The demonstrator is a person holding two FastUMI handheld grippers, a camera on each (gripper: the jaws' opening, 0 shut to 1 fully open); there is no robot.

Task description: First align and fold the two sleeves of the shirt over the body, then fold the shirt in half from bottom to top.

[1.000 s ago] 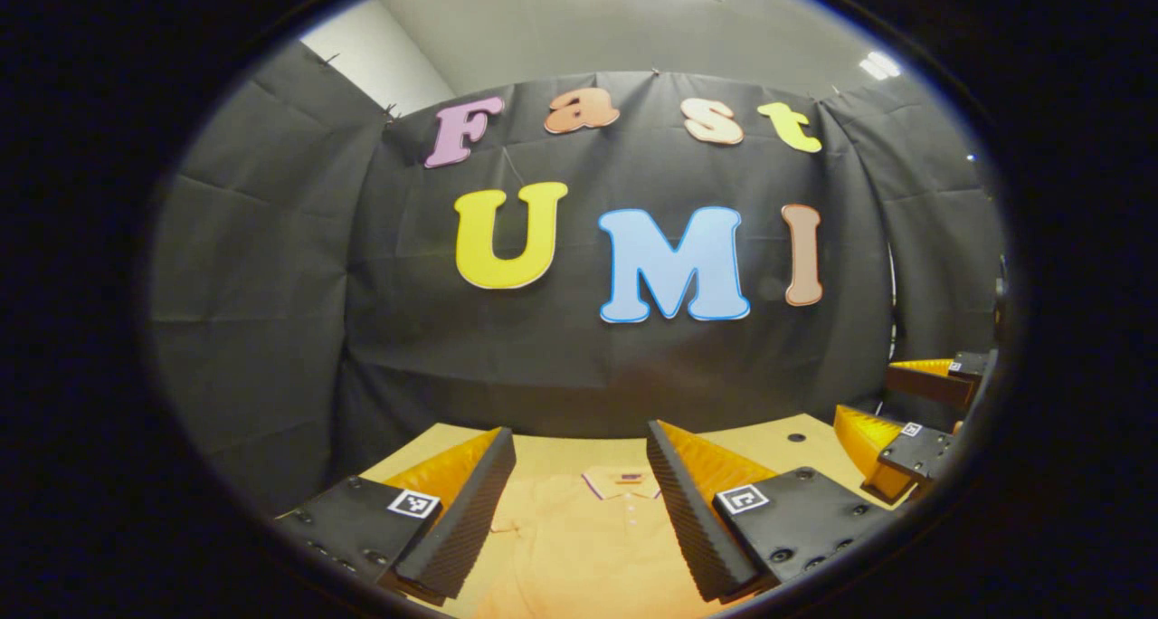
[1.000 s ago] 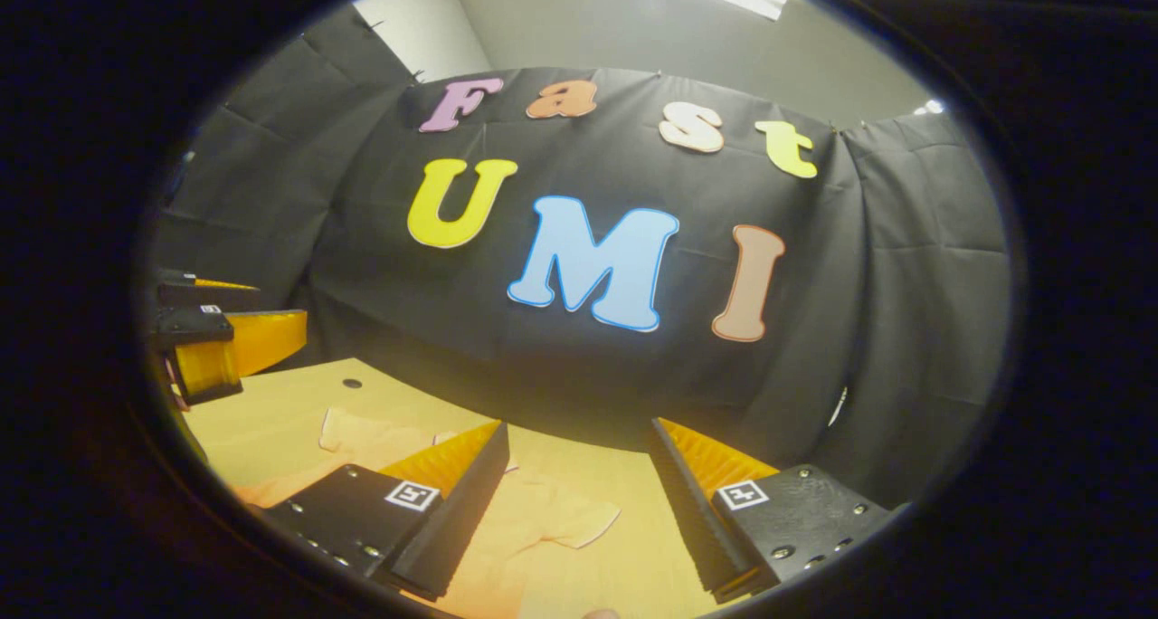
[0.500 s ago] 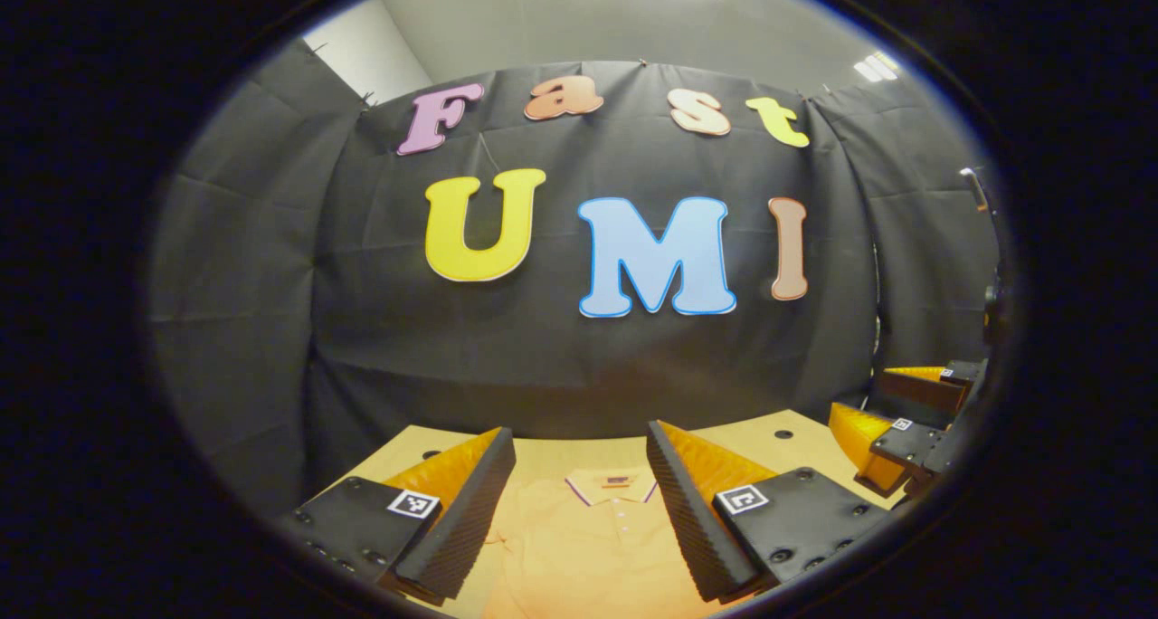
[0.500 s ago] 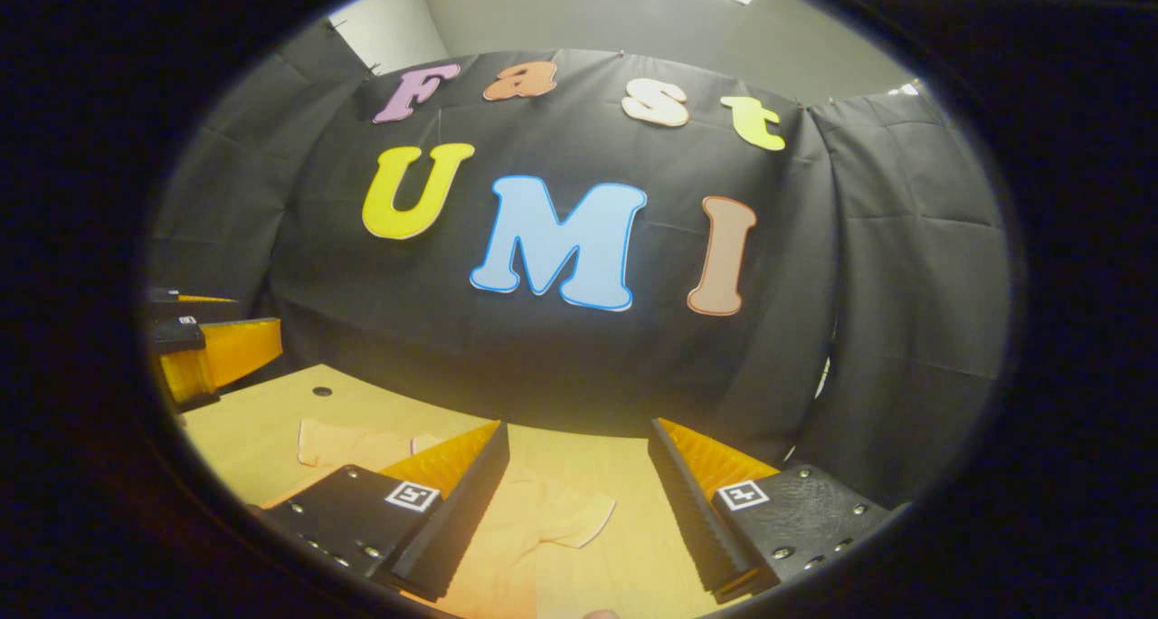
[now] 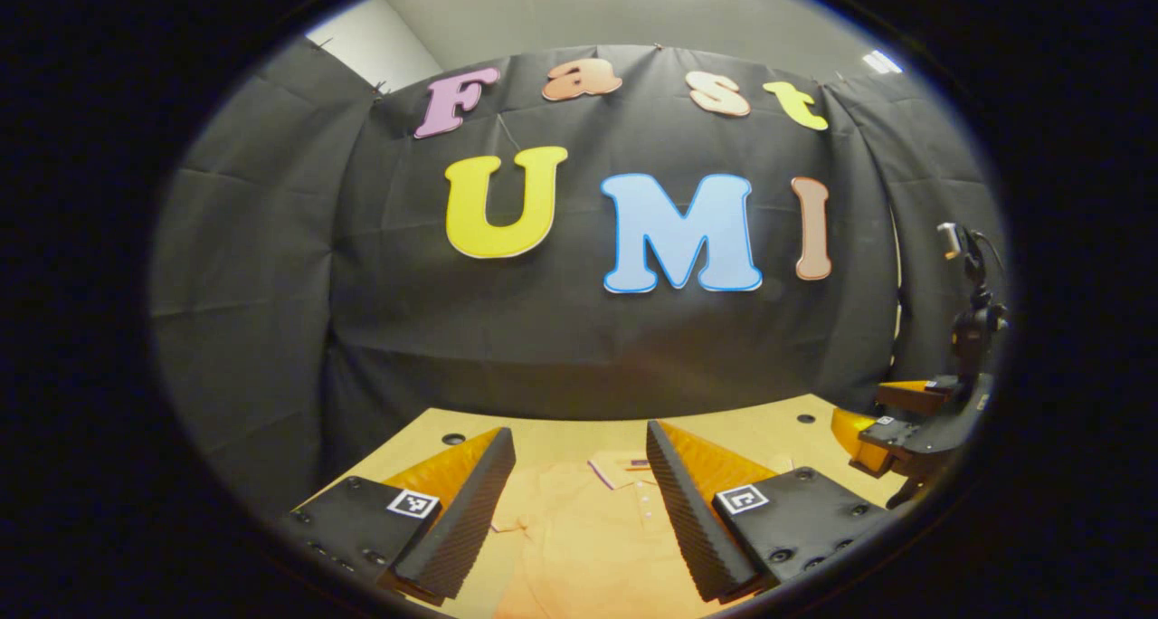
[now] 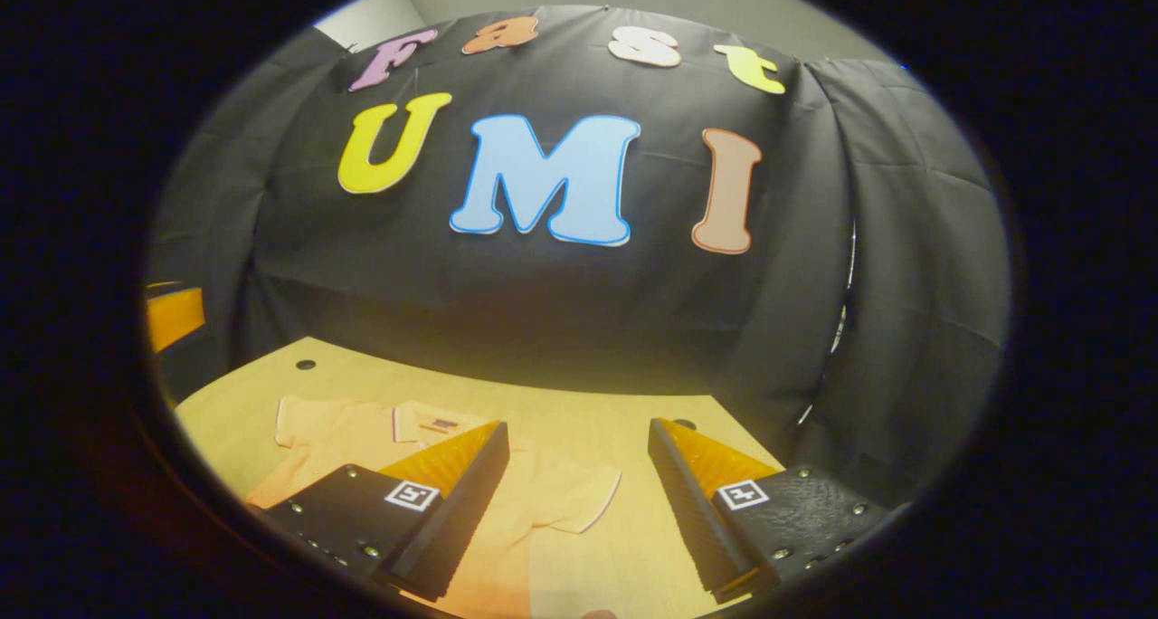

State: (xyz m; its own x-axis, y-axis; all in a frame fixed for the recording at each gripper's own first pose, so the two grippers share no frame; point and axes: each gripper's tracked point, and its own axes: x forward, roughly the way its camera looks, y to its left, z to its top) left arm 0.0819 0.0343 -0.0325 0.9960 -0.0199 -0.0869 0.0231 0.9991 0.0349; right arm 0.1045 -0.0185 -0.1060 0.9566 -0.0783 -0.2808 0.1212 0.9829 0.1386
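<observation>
So the shirt (image 5: 579, 538) is lying flat on the table (image 5: 724, 424), orange polo, collar (image 5: 620, 468) pointing toward the back wall, button side up. In the right gripper view the shirt (image 6: 543, 510) has both sleeves spread out sideways, one sleeve (image 6: 579, 497) sitting between that gripper's fingers and the other sleeve (image 6: 303, 415) over by the far edge. Nothing folded yet.

Left gripper (image 5: 579, 447) hangs above the shirt's chest with its fingers spread wide, nothing in them. Right gripper (image 6: 579, 438) is the same deal: fingers wide apart, holding nothing, up off the cloth above the near sleeve and the bare table (image 6: 633, 528) beside it. You can also spot the right gripper (image 5: 891, 429) off at the edge of the left gripper view, above the table corner.
</observation>
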